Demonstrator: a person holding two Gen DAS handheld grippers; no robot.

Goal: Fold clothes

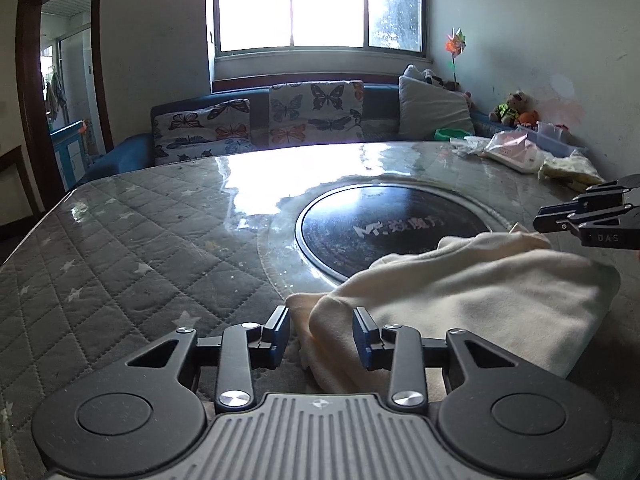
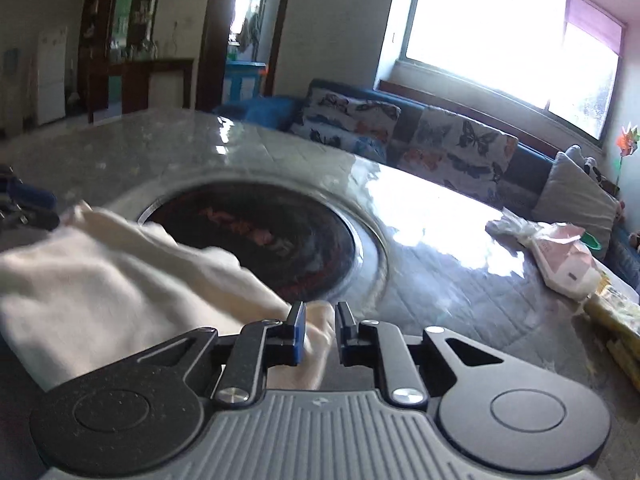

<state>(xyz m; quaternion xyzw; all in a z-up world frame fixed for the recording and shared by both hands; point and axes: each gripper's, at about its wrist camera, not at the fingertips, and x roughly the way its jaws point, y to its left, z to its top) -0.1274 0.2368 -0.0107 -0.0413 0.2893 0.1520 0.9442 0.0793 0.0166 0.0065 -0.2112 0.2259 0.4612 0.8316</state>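
A cream garment [image 1: 460,300] lies bunched on the glass-covered table, partly over the round black inset. My left gripper [image 1: 322,334] is open, its fingers straddling the garment's near left corner, which lies between them. My right gripper [image 2: 319,330] is part open with a fold of the same garment [image 2: 100,280] between its fingers; whether the pads touch the cloth I cannot tell. The right gripper also shows in the left wrist view [image 1: 588,220] at the garment's far right edge. The left gripper's tip shows at the left edge of the right wrist view [image 2: 24,204].
The table [image 1: 160,240] has a quilted grey cover under glass and a round black inset [image 1: 384,224]. Plastic bags and packets [image 1: 516,152] lie at the far right corner. A sofa with butterfly cushions [image 1: 280,120] runs behind the table under the window.
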